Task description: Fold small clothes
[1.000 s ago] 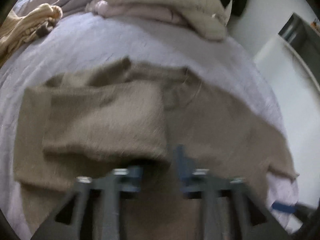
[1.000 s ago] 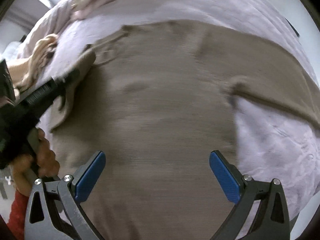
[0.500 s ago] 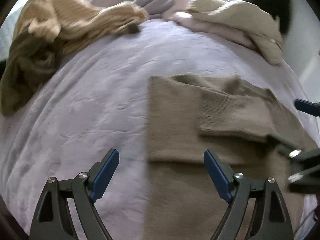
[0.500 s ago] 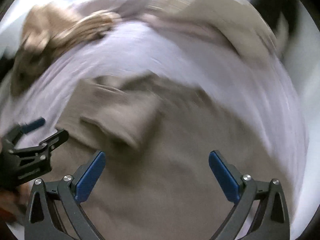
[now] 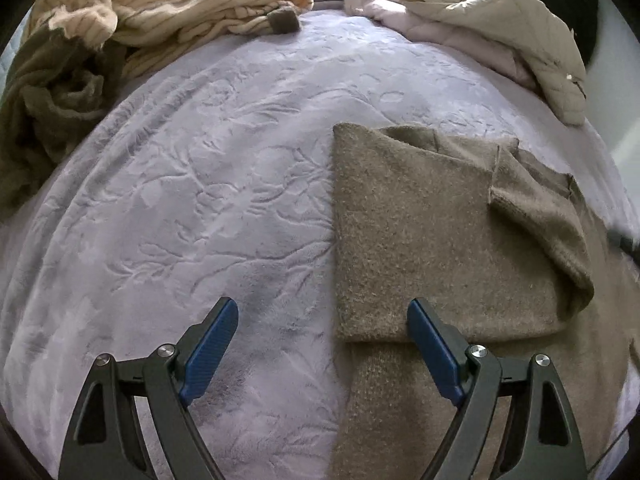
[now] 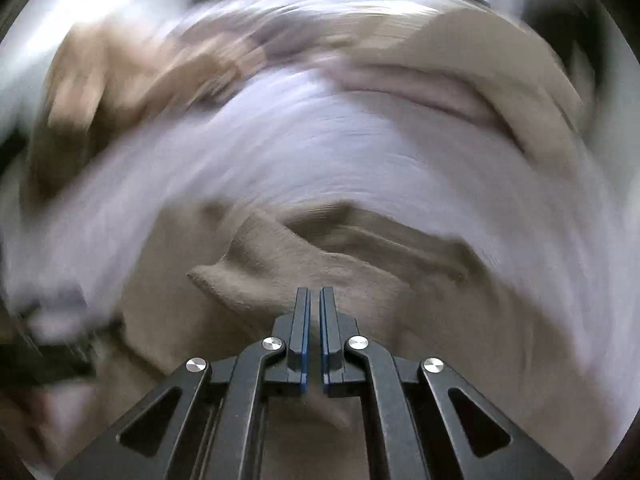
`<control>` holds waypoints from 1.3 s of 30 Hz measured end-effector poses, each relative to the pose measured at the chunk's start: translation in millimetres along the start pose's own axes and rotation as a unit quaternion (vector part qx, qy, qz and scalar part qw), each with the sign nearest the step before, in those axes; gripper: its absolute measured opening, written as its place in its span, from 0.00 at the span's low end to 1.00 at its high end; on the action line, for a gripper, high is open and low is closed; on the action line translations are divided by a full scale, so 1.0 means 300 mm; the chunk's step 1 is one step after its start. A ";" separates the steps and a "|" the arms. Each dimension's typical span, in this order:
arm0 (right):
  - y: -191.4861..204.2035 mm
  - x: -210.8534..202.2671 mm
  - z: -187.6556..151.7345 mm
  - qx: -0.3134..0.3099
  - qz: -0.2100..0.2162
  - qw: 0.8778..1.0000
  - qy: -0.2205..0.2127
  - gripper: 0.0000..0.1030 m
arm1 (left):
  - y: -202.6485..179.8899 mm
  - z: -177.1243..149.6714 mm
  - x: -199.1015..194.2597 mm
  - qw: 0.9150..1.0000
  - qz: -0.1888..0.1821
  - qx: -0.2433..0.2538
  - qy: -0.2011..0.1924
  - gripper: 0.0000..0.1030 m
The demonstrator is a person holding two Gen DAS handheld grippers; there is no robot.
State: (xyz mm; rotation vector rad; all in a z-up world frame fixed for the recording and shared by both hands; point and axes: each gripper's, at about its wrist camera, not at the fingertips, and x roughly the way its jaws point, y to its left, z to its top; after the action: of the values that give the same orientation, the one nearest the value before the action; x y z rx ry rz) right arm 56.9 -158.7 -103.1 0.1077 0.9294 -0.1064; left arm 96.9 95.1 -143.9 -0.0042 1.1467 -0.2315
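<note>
Left wrist view showed the taupe fuzzy knitted sweater [image 5: 420, 240] lying flat on the pale lilac embossed plush bedspread [image 5: 192, 200], at the right of the frame, with one side panel and a sleeve already turned in over the body. The left gripper [image 5: 322, 344] hung above the sweater's left folded edge, jaws spread wide with nothing between them; one blue pad stood over the bedspread, the other over the knit.

Handling, as judged: the garment looked soft, limp and light, with a hairy surface that should grip rubber pads well and not slip. It will drape and sag from any single hold, so edges want pinching through both layers, near a corner of the hem or at the folded edge, and lifting low.

Right wrist view was heavily smeared by motion. It showed the right gripper [image 6: 314, 300] with its jaws having just closed, pads nearly together. A raised ridge of knit lay directly ahead of the tips, but no cloth was seen between the pads.

Only the left view gave the surroundings clearly: a cream ribbed knitted garment [image 5: 180, 4] heaped at the far left and a beige quilted jacket [image 5: 520, 32] at the far right, both well apart from the sweater.
</note>
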 end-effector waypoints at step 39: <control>-0.609 0.002 -0.264 0.396 0.076 0.915 0.028 0.35 | -0.005 -0.048 0.047 0.998 0.068 -0.013 0.014 0.85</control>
State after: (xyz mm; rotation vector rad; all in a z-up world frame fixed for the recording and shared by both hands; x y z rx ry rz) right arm -30.7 -328.6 -158.9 0.9390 0.8844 -0.3348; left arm 89.2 92.8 -162.3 0.0543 1.1729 -0.0965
